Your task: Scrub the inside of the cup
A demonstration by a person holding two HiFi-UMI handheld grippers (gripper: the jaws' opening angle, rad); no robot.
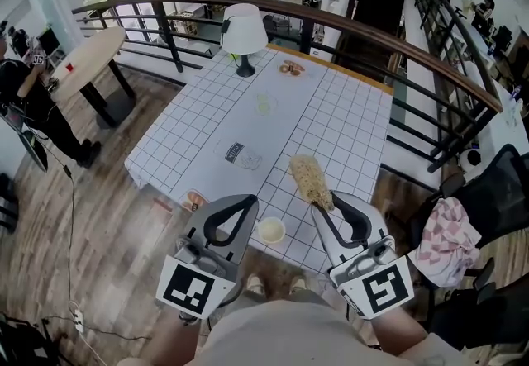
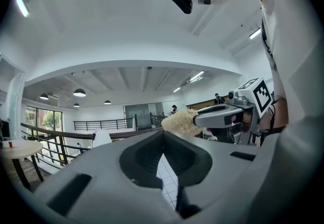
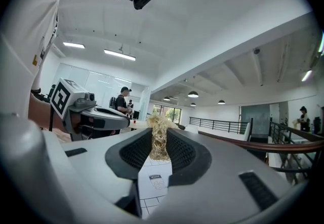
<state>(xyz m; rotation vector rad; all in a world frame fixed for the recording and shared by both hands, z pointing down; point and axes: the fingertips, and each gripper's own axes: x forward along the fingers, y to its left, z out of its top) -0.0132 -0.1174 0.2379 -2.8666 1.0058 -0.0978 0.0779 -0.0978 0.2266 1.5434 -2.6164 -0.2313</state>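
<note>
My right gripper (image 1: 327,206) is shut on a straw-coloured loofah scrubber (image 1: 312,180), which sticks out forward over the table's near edge. In the right gripper view the scrubber (image 3: 159,139) stands pinched between the jaws of the right gripper (image 3: 161,156). A clear cup with a dark label (image 1: 241,155) lies mid-table, apart from both grippers; it shows through the jaw gap (image 3: 155,181). My left gripper (image 1: 250,202) is shut and empty, level with the right one. From the left gripper (image 2: 163,135) the scrubber (image 2: 179,121) shows to the right.
The table (image 1: 347,121) has a white grid cloth. A small white cup (image 1: 270,230) sits at its near edge between the grippers. Farther back stand a clear glass (image 1: 264,102), a white lamp (image 1: 244,32) and a plate (image 1: 291,68). A railing (image 1: 430,67) curves behind; a chair (image 1: 488,199) is right.
</note>
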